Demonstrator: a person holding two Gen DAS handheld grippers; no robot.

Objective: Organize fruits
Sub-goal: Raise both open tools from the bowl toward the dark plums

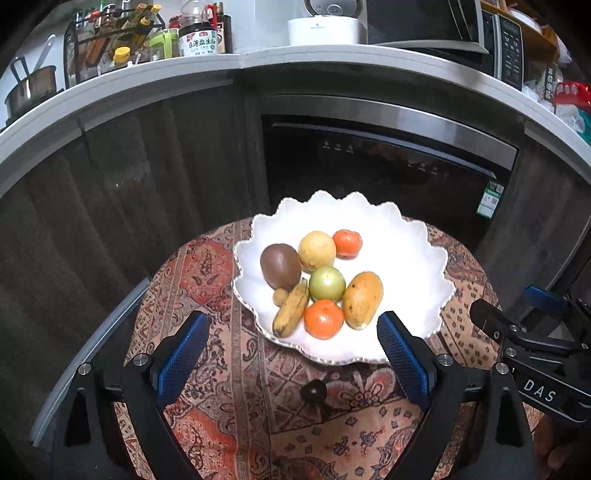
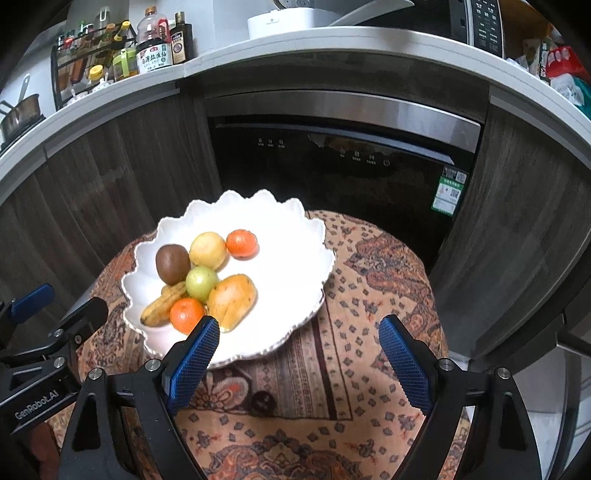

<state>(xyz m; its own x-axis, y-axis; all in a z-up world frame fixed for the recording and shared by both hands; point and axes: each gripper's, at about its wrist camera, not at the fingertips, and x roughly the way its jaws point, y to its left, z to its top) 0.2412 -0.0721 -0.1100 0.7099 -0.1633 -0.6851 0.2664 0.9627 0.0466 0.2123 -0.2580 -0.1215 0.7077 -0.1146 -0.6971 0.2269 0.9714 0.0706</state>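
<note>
Dark wood cabinets and a black built-in dishwasher [image 1: 388,166] fill the background, under a pale counter [image 1: 147,74] that carries a rack of bottles [image 1: 107,37], a saucepan [image 1: 29,92], a white rice cooker [image 1: 327,27] and a microwave [image 1: 498,44]. In front stands a small round bench covered with a patterned orange-brown cloth [image 1: 229,369].

On the far half of the bench sits a white scalloped bowl [image 1: 406,236], holding all the fruit in its left part. A yellow-orange mango [image 1: 362,299] lies with its long axis running from the near rim toward the bowl's middle, slightly tilted right at the far end. A brown oval fruit [image 1: 280,266] stands at the left, its long axis pointing away and a little left. A small banana [image 1: 291,312] lies diagonally, near end toward the left rim, far end touching the green round fruit [image 1: 327,283]. A yellow round fruit [image 1: 317,250] sits behind, with one orange mandarin [image 1: 347,243] to its right and another mandarin [image 1: 324,318] at the near rim between banana and mango. A tiny brown nut-like ball [image 1: 279,296] rests beside the banana.

Left gripper [image 1: 293,354] hovers near the bowl's near rim, its blue-padded fingers [image 1: 181,354] wide apart and empty. Right gripper [image 2: 299,354] hovers to the right of the bowl, fingers [image 2: 404,365] likewise spread and holding nothing. A small dark round object [image 1: 314,392] lies on the cloth.
</note>
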